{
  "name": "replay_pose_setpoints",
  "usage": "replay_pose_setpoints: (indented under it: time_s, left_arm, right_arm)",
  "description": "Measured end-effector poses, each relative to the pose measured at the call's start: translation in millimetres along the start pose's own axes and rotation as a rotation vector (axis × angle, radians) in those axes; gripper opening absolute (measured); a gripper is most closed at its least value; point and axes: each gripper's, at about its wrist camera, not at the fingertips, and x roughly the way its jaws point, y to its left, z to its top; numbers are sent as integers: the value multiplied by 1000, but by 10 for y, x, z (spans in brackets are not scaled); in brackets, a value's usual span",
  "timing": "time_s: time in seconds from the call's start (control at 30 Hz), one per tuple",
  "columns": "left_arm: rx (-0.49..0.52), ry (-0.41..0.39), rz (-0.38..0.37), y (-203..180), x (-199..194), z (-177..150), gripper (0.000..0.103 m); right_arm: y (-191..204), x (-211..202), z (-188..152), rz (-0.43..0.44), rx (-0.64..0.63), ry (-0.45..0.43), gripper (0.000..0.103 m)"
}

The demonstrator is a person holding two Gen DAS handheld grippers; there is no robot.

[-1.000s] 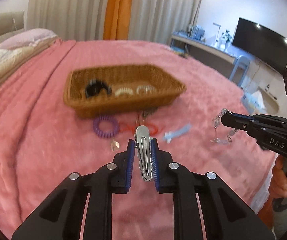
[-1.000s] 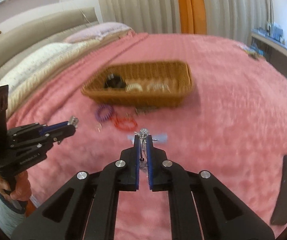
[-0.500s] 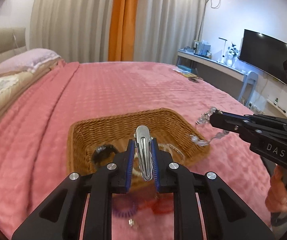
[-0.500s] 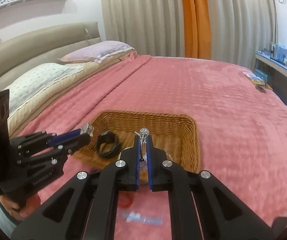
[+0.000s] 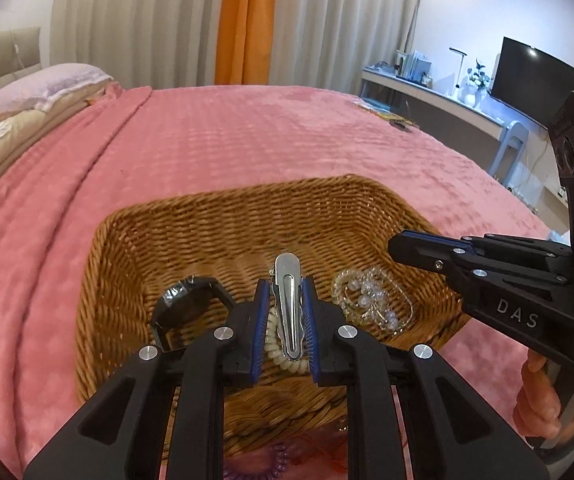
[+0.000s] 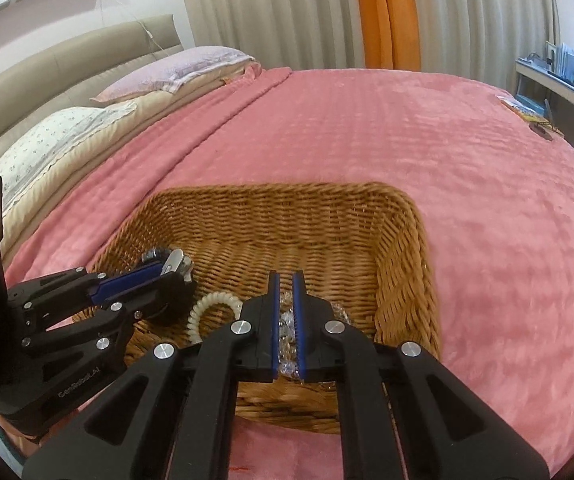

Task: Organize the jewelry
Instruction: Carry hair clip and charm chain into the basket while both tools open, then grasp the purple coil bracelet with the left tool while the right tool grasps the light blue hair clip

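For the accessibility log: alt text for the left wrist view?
The left gripper holds a silver hair clip over a wicker basket on a pink blanket. The basket holds a black watch and beaded bracelet; the right gripper reaches in.

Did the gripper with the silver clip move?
Yes. The left gripper, shut on the clip, went forward from over the blanket to over the basket.

The supporting surface is a bed covered by a pink textured blanket (image 6: 407, 128). A rectangular woven wicker basket (image 6: 403, 264) rests directly on the blanket. Two pillows (image 6: 175, 68) lie at the headboard end. A purple spiral hair tie (image 5: 275, 460) lies on the blanket just outside the basket's near wall, partly hidden.
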Motion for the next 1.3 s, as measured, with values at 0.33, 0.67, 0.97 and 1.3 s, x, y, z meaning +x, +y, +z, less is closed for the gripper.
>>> replay_pose_setpoints:
  time_s: [0.33,0.67,0.97,1.3]
  left_arm:
    - [-58,-31,-53,92,-285,-36,58]
    - [-117,-138,-30,99,-1208,-304,64]
    - [-200,-25,-15,279,-1108,-758,62]
    - [-286,120,0,559,-459,-855,51]
  right_arm:
    - [-96,-232,-103,6,57,-12,55]
    - [54,-986,-462,-11,-13,-80,55]
    - [-8,-831,-964,-32,-12,15,55]
    - [-145,-434,-1105,91,52,153,55]
